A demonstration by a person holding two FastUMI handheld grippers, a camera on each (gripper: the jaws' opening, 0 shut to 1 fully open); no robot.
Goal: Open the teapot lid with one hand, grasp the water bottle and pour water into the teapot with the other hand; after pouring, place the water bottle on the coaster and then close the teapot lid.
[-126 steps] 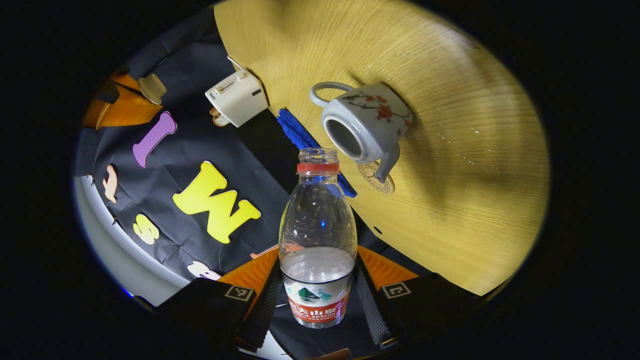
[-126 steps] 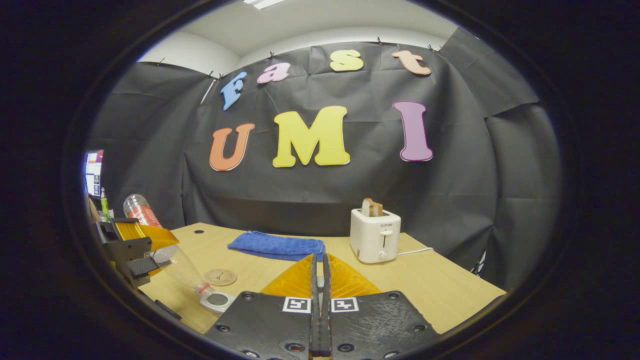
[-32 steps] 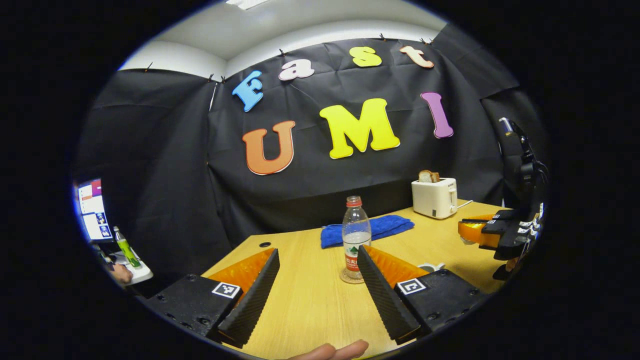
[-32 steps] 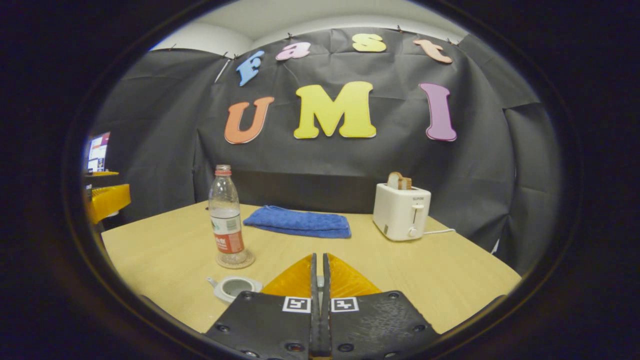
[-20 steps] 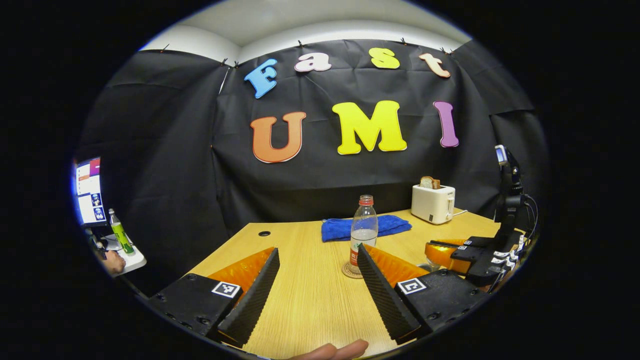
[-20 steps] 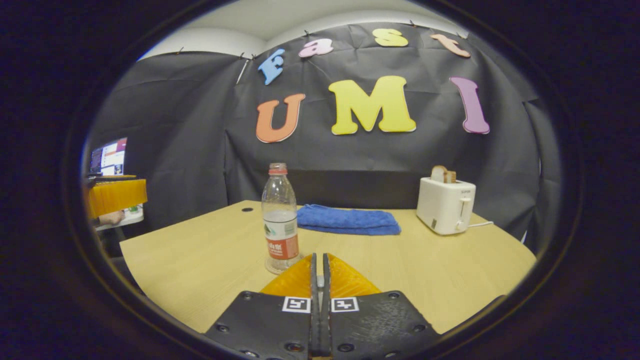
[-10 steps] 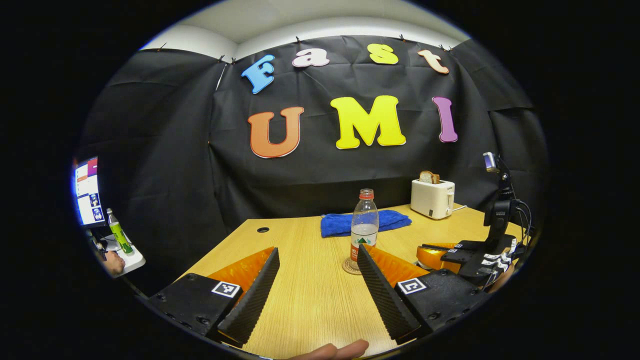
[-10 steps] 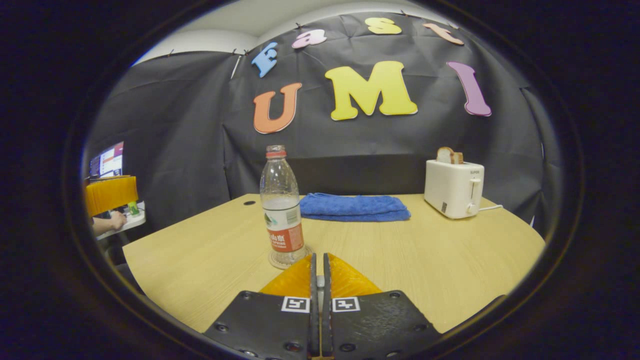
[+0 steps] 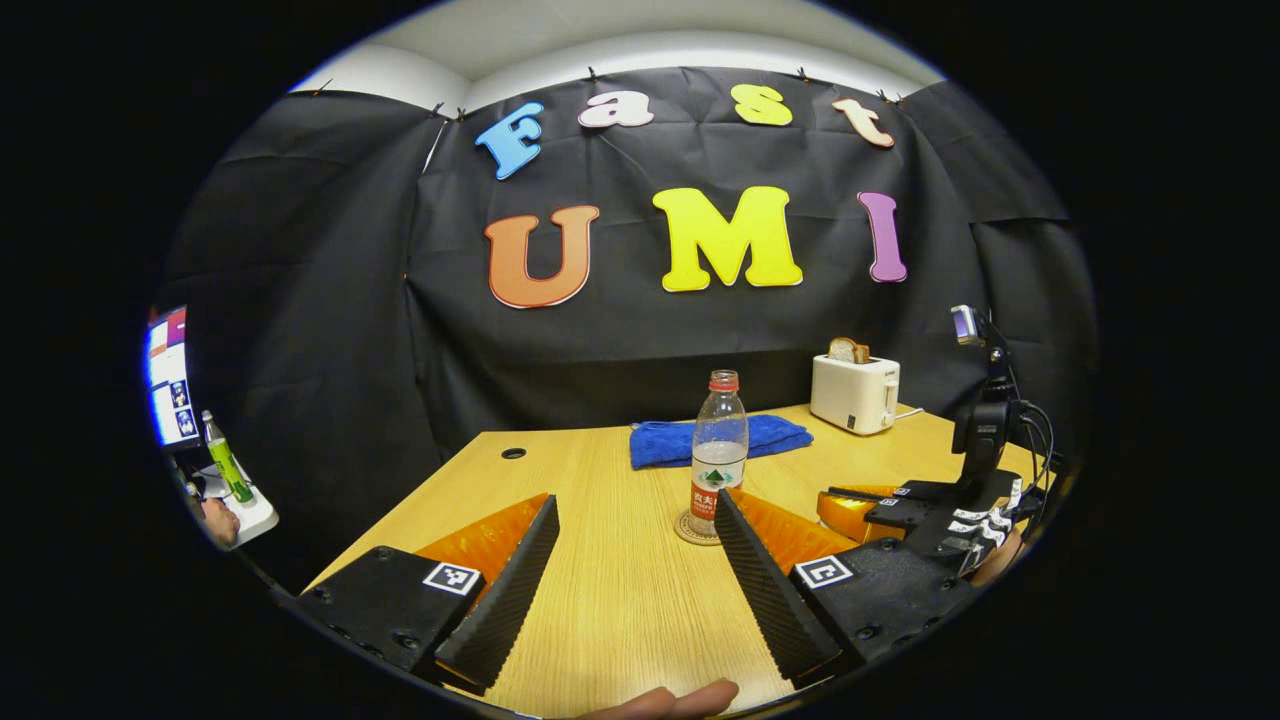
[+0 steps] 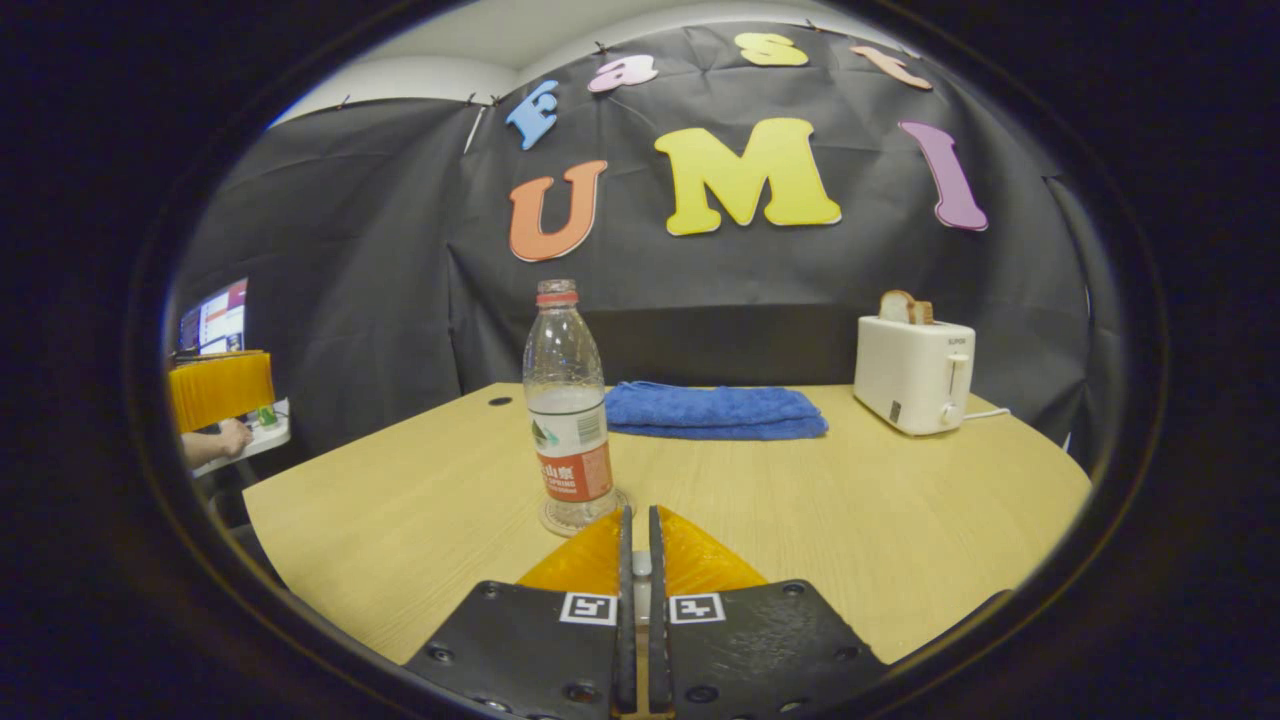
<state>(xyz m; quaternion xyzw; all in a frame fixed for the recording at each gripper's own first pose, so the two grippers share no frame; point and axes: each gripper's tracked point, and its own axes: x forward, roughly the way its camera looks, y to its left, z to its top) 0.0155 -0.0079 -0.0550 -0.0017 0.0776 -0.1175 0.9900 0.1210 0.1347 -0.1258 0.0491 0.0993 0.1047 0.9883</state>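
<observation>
The clear water bottle (image 9: 718, 450) with a red cap ring stands upright on the round coaster (image 9: 688, 531), partly filled. My left gripper (image 9: 635, 500) is open, drawn back from the bottle, and nothing is between its fingers. In the right gripper view the bottle (image 10: 567, 420) and coaster (image 10: 546, 520) sit just left of my right gripper (image 10: 637, 512). That gripper is shut, with a pale sliver of the teapot lid (image 10: 640, 566) between its fingers. In the left gripper view the right gripper (image 9: 850, 500) hangs low over the table at the right. My own right finger hides what is under it.
A folded blue cloth (image 10: 715, 410) and a white toaster (image 10: 915, 375) with toast stand at the back of the wooden table (image 10: 850, 520). Off the table's left edge are a monitor (image 9: 165, 375), a green bottle (image 9: 222, 470) and a person's hand.
The bottle, earlier tilted in my left gripper over the open teapot, now stands on the coaster and that gripper is open. My right gripper has come down and shifted left, near the bottle.
</observation>
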